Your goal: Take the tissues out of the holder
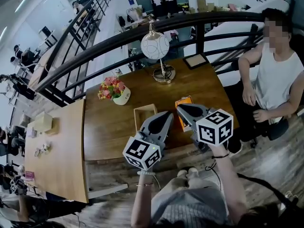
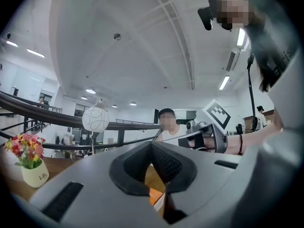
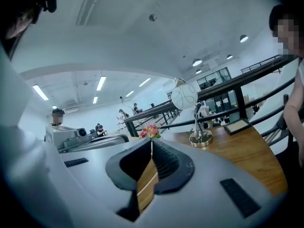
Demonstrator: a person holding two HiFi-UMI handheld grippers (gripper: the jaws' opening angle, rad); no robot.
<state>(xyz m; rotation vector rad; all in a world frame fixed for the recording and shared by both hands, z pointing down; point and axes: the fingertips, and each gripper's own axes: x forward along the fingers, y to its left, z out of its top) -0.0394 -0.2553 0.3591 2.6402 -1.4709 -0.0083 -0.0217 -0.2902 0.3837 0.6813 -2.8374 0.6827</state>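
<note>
Left claw [image 1: 167,115] pinched together, empty, poised just beside wooden holder [image 1: 137,118] near front edge of surface [image 1: 109,132]; likely pre-reach. Right claw [image 1: 180,108] likewise closed, empty, over orange object [image 1: 184,100]. Tissues not discernible.

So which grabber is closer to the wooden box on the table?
Left. The left gripper hangs just right of the wooden box; the right gripper is further right, over an orange pack.

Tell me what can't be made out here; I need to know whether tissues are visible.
Tissues: head view, inside of holder too small, its right side under left claw.
Orange item: head view, mostly covered by right claw.
Gripper views: claw bodies block everything below them.
</note>
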